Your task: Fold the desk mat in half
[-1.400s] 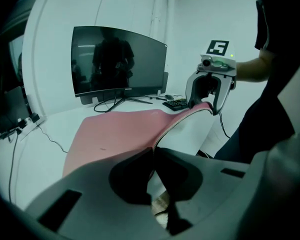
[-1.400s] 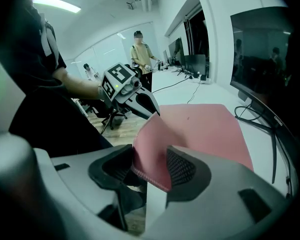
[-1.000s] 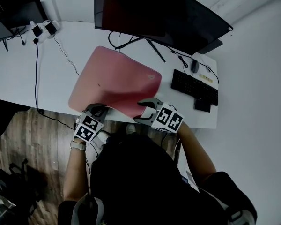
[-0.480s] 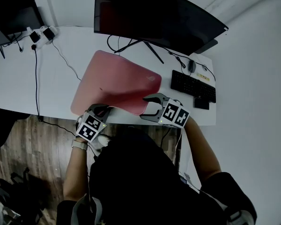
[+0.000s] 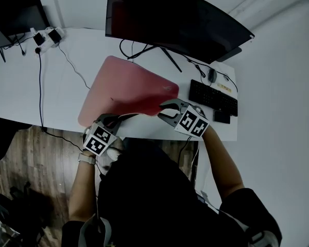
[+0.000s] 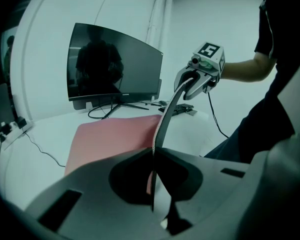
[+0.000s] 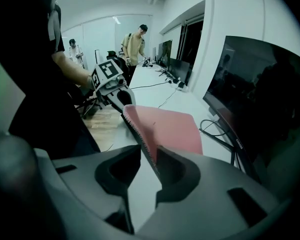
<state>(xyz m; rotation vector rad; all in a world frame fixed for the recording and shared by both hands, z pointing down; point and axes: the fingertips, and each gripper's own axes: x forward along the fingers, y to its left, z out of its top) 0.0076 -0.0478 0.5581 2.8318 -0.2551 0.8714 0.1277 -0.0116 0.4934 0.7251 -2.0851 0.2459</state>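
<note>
The pink desk mat point(image 5: 129, 89) lies on the white desk point(image 5: 20, 86), with its near edge lifted off the surface. My left gripper point(image 5: 112, 119) is shut on the mat's near left corner; in the left gripper view the mat's edge point(image 6: 162, 119) runs straight out from the pinched jaws point(image 6: 152, 156). My right gripper point(image 5: 165, 110) is at the near right corner. Its jaws point(image 7: 147, 156) are closing, with the stitched mat edge point(image 7: 140, 134) standing between them and a gap still showing beside it.
A large curved monitor point(image 5: 180, 19) stands behind the mat, its stand and cables point(image 5: 144, 48) just past the far edge. A keyboard point(image 5: 213, 98) and mouse point(image 5: 212, 74) lie to the right. A power strip point(image 5: 46, 35) sits far left. People point(image 7: 135, 41) stand in the background.
My right gripper moved in onto the mat's near right corner and its jaws narrowed around the edge. The left gripper kept its grip and barely moved.
</note>
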